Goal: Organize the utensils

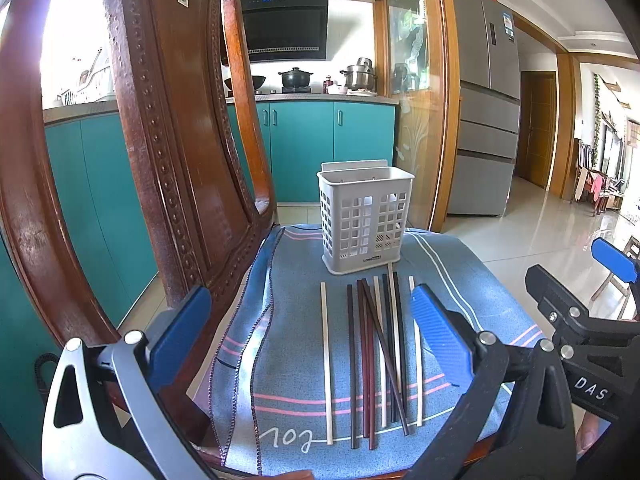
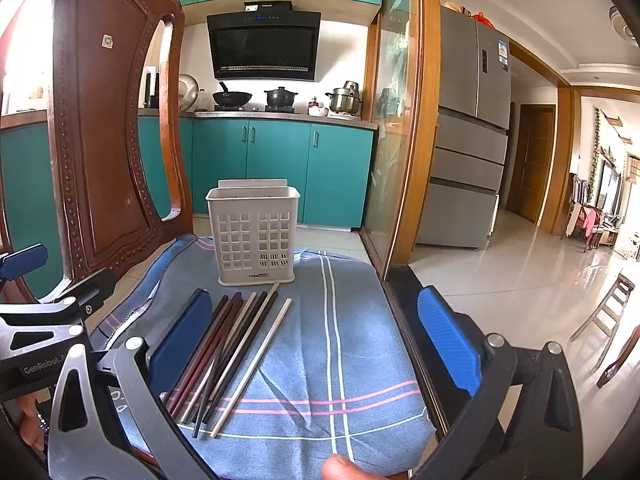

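Note:
Several chopsticks [image 1: 376, 360], cream, dark brown and black, lie side by side on a blue striped cloth [image 1: 288, 272] over a chair seat. They also show in the right wrist view [image 2: 236, 352]. A white slotted utensil holder [image 1: 366, 218] stands upright just beyond them, empty as far as I can see; it also shows in the right wrist view [image 2: 254, 236]. My left gripper [image 1: 312, 340] is open, above the near ends of the chopsticks. My right gripper [image 2: 316, 344] is open, to the right of the chopsticks, over the cloth [image 2: 352, 320].
The carved wooden chair back [image 1: 180, 128] rises close on the left. The cloth's right edge drops to a tiled floor [image 2: 520, 272]. Teal kitchen cabinets [image 2: 280, 168] and a grey fridge [image 2: 468, 128] stand behind. The right gripper's body [image 1: 580, 320] shows at the left view's right edge.

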{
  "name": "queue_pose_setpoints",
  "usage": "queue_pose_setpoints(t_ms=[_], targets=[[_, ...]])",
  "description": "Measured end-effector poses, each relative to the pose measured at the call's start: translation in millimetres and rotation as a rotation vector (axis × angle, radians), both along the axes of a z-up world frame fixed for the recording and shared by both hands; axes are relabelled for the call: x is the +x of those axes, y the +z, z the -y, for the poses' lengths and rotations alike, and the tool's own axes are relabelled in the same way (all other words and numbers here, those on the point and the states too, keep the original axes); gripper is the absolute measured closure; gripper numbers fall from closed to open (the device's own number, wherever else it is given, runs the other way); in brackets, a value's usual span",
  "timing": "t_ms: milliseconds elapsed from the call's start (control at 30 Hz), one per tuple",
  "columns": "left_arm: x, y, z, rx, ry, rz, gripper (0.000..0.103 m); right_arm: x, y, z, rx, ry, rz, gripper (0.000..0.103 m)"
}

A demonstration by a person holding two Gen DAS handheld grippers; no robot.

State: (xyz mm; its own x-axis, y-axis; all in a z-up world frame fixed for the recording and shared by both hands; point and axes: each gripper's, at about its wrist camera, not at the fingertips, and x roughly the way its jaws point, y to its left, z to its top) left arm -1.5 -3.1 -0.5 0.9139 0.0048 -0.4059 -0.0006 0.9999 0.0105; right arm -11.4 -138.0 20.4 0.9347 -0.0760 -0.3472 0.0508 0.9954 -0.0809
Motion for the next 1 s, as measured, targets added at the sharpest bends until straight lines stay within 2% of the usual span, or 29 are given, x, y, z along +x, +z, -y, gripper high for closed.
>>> queue_pose_setpoints(t_ms=[1000], targets=[[2.1, -2.3, 1.1, 0.003, -0.004, -0.013, 0.003, 3.1, -1.9, 3.7, 0.002, -0.019, 0.002, 0.003]])
